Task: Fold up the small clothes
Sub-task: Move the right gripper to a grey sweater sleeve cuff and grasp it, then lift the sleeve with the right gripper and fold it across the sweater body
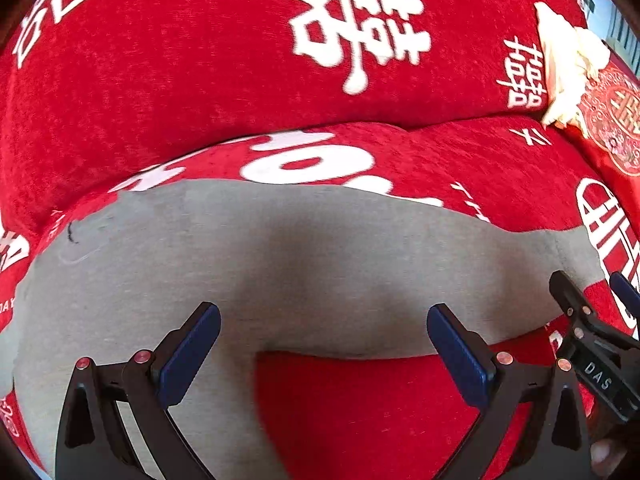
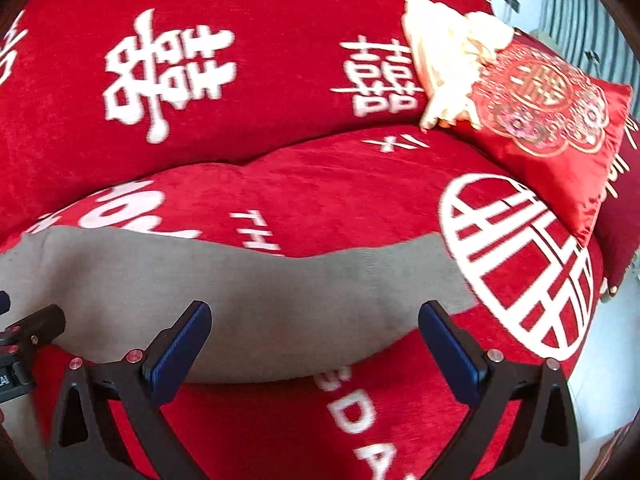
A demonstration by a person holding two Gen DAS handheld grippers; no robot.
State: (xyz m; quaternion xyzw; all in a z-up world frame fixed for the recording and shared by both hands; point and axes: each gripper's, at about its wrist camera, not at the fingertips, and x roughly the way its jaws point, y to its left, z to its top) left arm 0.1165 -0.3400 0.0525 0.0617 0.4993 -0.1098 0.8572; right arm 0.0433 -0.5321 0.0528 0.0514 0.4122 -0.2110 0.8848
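Grey garment (image 1: 320, 256): laid flat on red sofa cover (image 1: 360, 412).
Left gripper (image 1: 323, 354): spread wide, nothing held.
Right gripper (image 2: 315, 350): spread wide, nothing held.
Advice: the near hem at 6 o'clock is best pinched evenly by both.

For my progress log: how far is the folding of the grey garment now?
Done: the grey garment lies spread on the red sofa cover. In hand: nothing; the left gripper and the right gripper are both open above it. Left: gripping and every fold; none is clearly visible.

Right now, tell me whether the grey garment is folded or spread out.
Spread out: the grey garment lies flat across the red sofa seat, no layer visibly doubled over.
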